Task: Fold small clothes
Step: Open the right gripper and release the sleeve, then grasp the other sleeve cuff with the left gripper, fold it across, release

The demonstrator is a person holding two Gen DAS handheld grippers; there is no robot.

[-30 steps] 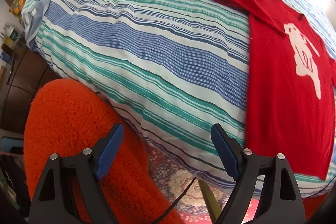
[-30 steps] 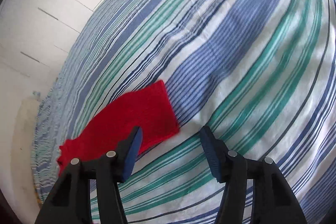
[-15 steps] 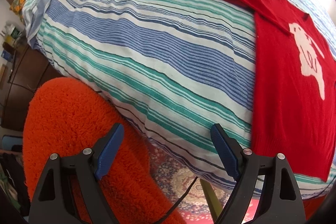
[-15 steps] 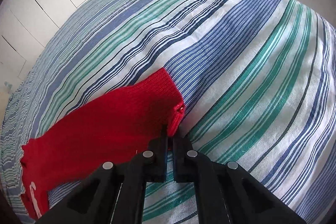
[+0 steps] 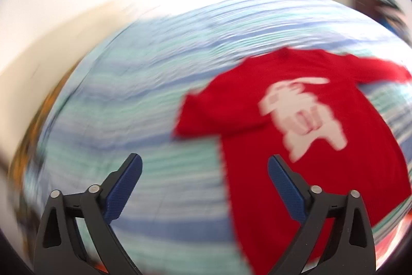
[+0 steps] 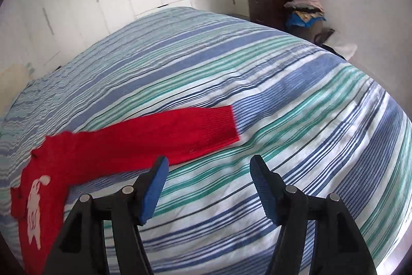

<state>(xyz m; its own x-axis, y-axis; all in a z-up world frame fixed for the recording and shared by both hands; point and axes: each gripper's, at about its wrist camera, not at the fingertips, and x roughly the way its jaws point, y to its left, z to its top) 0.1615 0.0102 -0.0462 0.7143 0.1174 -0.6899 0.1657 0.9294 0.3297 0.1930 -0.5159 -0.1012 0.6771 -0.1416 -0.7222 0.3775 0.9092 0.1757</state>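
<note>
Right wrist view alone shows the dresser [image 6: 267, 5] at 1 o'clock. The red sweater [image 6: 134, 146] lies flat on the striped bed [image 6: 257, 84]. The right gripper [image 6: 208, 166] has just let go of the sleeve; the left gripper [image 5: 204, 166] spread wider (both empty).

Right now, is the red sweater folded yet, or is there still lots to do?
Done: the red sweater lies spread face up on the striped bed cover, its long sleeve stretched out flat. In hand: nothing; the left gripper and right gripper are both open above the bed, the right one's jaws having just opened. Left: every fold; no sleeve is tucked in yet.
</note>
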